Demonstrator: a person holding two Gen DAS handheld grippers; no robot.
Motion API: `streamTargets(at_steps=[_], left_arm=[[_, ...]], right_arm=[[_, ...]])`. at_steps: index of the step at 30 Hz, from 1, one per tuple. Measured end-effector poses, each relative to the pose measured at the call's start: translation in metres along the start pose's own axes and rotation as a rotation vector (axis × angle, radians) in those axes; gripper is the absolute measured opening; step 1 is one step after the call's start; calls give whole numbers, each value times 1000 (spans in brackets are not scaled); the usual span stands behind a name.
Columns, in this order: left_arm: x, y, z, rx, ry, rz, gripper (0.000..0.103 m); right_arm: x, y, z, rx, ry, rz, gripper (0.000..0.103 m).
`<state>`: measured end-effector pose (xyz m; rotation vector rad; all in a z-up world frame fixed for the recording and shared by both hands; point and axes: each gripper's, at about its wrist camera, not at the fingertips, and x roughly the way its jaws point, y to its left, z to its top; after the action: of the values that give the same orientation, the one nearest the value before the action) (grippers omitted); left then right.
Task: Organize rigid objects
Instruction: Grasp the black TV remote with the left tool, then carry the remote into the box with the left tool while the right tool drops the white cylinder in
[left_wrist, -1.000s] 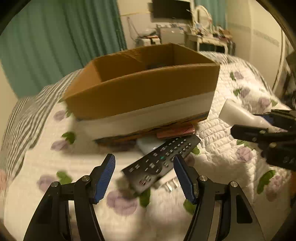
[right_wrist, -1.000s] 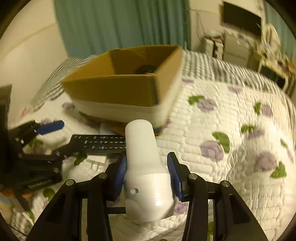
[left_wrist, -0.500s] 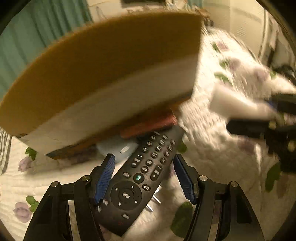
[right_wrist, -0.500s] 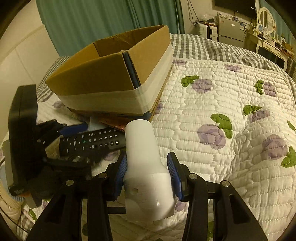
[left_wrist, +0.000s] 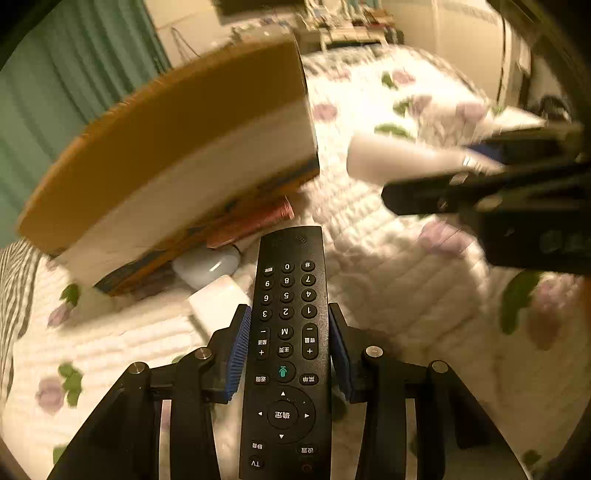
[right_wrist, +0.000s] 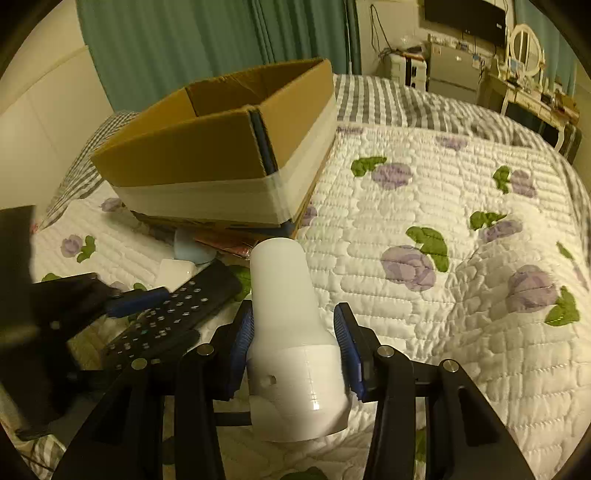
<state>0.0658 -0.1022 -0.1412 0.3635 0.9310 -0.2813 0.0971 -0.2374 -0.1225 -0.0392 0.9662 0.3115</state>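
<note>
Two stiff, light things: we've got the left hand-held gripper (left_wrist: 290, 345) clamping the remote (left_wrist: 286, 350) mid-body, the right hand-held gripper (right_wrist: 295, 349) squeezing the slick white bottle (right_wrist: 291, 332).

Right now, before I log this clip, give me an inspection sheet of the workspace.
Surface: quilted floral bedspread, striped sheet beyond.
Job's things: black remote in left gripper; white plastic piece in right gripper; open cardboard box ahead.
Clutter: reddish flat item under the box's edge; pale blue round object; small white block.
Grippers: both shut on their loads.
Cables: wires on the far wall.
Surroundings: green curtains, television, cluttered desk.
</note>
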Motion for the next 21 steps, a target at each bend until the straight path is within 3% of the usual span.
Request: streamTargets(at_steps=[7, 12, 17, 21], left_arm=[[-54, 13, -5, -110, -101, -8, 41], [-88, 24, 16, -157, -169, 42, 41], [-130, 57, 48, -203, -281, 97, 41], [-144, 87, 78, -245, -327, 138, 41]], right_arm=[[-40, 12, -1, -13, -74, -22, 44], [-79, 26, 16, -45, -146, -22, 44], [-112, 45, 57, -109, -233, -10, 44], [-127, 56, 104, -142, -301, 39, 44]])
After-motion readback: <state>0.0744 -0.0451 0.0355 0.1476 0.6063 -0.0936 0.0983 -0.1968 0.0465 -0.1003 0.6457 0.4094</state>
